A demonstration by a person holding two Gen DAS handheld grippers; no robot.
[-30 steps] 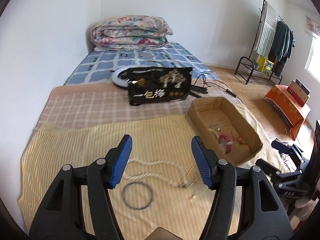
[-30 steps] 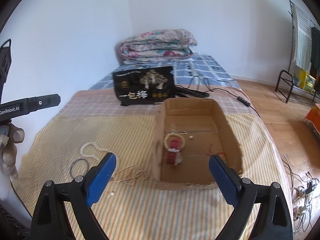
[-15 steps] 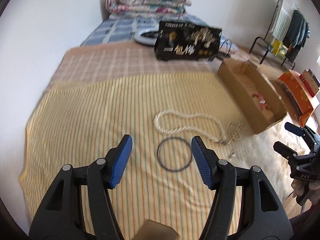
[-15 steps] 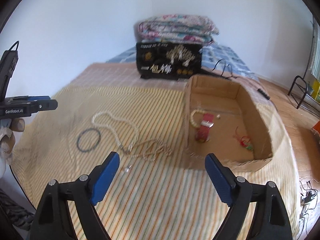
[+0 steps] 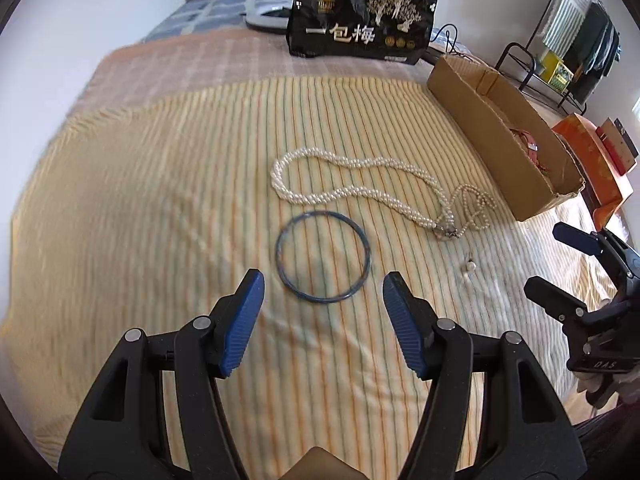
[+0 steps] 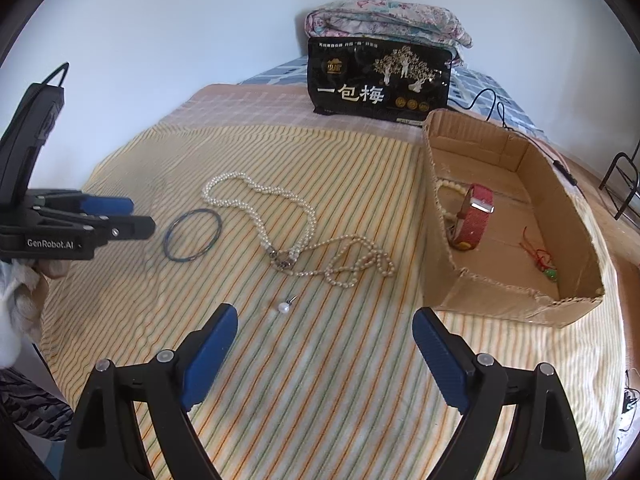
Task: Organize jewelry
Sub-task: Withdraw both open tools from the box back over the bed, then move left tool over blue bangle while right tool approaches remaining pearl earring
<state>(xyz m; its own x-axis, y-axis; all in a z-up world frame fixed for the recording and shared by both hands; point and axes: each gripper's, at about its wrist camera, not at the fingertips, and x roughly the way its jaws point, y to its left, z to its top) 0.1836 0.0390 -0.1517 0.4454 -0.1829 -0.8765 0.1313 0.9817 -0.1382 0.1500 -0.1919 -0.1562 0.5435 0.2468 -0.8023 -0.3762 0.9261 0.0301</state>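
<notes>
Striped yellow blanket [image 6: 340, 360] is covering a bed by a white wall, bearing:
- blue bangle [image 5: 323, 256], lying at 12 o'clock just ahead of the left gripper [image 5: 323, 320], jaws gaping, empty;
- pearl necklace [image 6: 280, 220];
- pearl earring [image 6: 285, 306], sitting at 12 o'clock of the right gripper [image 6: 324, 352], jaws just widening, empty;
- cardboard box [image 6: 500, 300], lying at 2 o'clock.

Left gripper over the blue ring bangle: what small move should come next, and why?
Probably ease the left gripper further down so its open, empty jaws straddle the thin blue ring bangle's near rim. The bangle lies flat on the striped yellow cloth, just ahead of the fingertips, apart from the white pearl necklace.
</notes>
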